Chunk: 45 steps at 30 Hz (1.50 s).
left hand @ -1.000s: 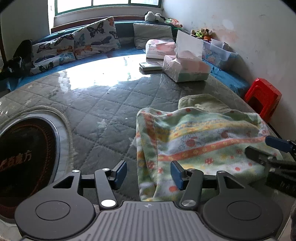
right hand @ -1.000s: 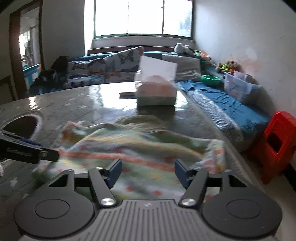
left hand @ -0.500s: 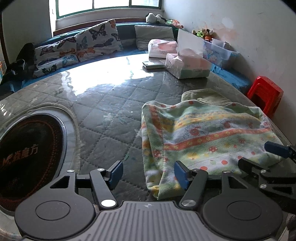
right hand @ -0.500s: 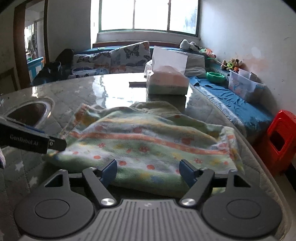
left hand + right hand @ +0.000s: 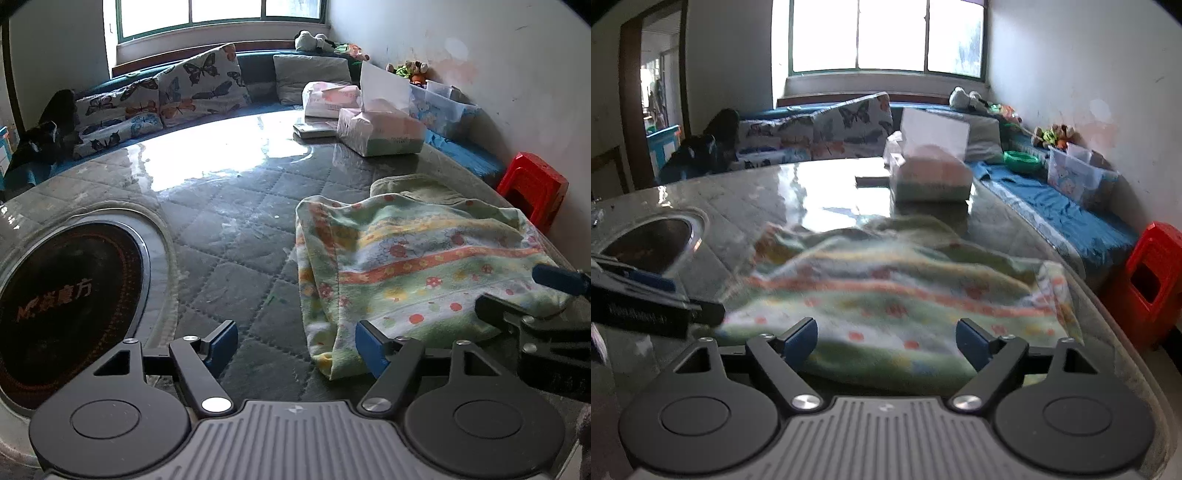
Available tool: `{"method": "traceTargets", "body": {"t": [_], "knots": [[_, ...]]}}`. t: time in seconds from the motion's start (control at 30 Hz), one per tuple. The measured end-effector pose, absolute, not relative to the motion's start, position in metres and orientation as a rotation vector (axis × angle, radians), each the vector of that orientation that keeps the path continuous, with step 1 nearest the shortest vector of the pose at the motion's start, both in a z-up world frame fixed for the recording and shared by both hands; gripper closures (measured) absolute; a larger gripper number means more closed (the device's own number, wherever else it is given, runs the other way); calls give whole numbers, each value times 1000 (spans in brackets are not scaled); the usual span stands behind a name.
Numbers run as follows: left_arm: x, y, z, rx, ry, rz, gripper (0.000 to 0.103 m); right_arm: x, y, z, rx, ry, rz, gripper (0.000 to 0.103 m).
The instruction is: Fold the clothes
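Observation:
A folded green cloth with orange stripes and a flower print [image 5: 413, 266] lies on the quilted, glass-topped table [image 5: 229, 221]. My left gripper [image 5: 295, 345] hovers just before the cloth's near left corner, its jaws opening, and the pads press on nothing. In the right wrist view the same cloth [image 5: 897, 291] looks blurred. My right gripper [image 5: 886, 341] stands over its near edge with the jaws opening wide and no fabric pinched. From the left wrist view the right gripper [image 5: 524, 295] shows at the cloth's right side.
A round cooktop [image 5: 62, 295] is set into the table at the left. A tissue box [image 5: 380, 129], a pink pack [image 5: 328, 98] and a flat device [image 5: 314, 130] sit at the far side. A red stool [image 5: 532, 188] stands by the wall; cushions [image 5: 159, 99] line the bench.
Both grippers' jaws have spread wider and drawn back slightly from the cloth. The cloth now lies further ahead of the fingers, with its near edge flat on the table.

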<state>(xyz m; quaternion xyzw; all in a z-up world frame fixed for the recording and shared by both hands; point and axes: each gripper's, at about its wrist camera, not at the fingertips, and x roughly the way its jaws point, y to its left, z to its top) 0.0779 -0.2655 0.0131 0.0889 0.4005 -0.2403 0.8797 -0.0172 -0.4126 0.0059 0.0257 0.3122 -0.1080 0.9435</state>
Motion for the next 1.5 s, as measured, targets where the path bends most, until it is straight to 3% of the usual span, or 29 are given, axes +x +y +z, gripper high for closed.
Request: {"method": "traceTargets", "body": {"t": [0.3, 0.63, 1.0, 1.5], "knots": [[76, -255, 14, 175, 838, -486, 28, -6, -398, -8, 15, 650, -211, 17], [66, -230, 13, 152, 846, -464, 24, -24, -389, 3, 11, 628, -235, 0], [42, -204, 20, 142, 801, -457, 6, -43, -370, -1, -42, 653, -326, 0], [7, -180, 23, 156, 762, -439, 0, -69, -348, -6, -15, 682, -398, 0]]}}
